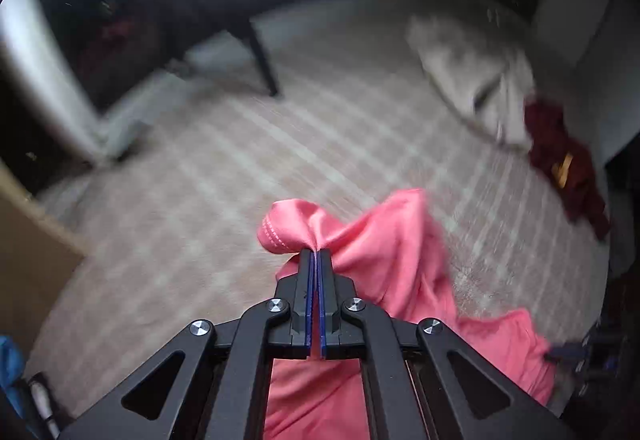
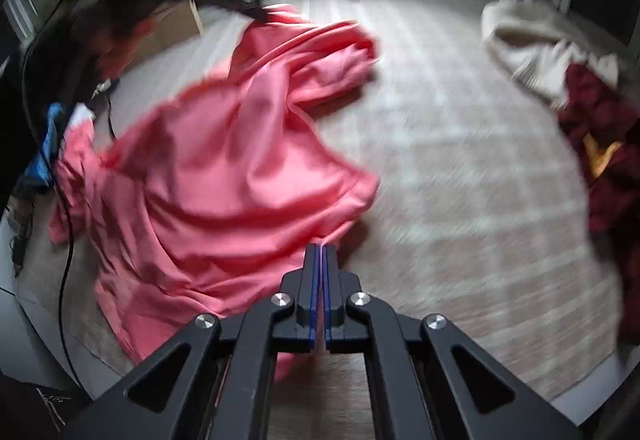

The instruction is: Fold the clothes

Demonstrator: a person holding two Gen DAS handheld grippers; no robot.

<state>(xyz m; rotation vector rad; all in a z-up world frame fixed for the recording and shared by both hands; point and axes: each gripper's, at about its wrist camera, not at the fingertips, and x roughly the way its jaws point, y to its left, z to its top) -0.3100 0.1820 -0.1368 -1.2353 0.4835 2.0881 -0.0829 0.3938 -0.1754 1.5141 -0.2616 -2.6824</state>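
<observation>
A pink garment (image 2: 224, 159) lies spread and rumpled on the striped rug, blurred by motion. My right gripper (image 2: 321, 247) is shut on its near edge, the cloth pulled taut from the fingertips. In the left wrist view my left gripper (image 1: 316, 252) is shut on a hemmed fold of the same pink garment (image 1: 384, 240), lifted off the rug, with the rest hanging below and to the right. At the far right edge of the left wrist view a dark gripper shape touches the cloth.
A dark red garment (image 2: 608, 143) and a cream one (image 2: 532, 39) lie in a heap at the rug's right side. A dark chair leg (image 1: 264, 59) stands further out. A cardboard box (image 2: 172, 23), a black cable (image 2: 66, 240) and a person's dark hair are on the left.
</observation>
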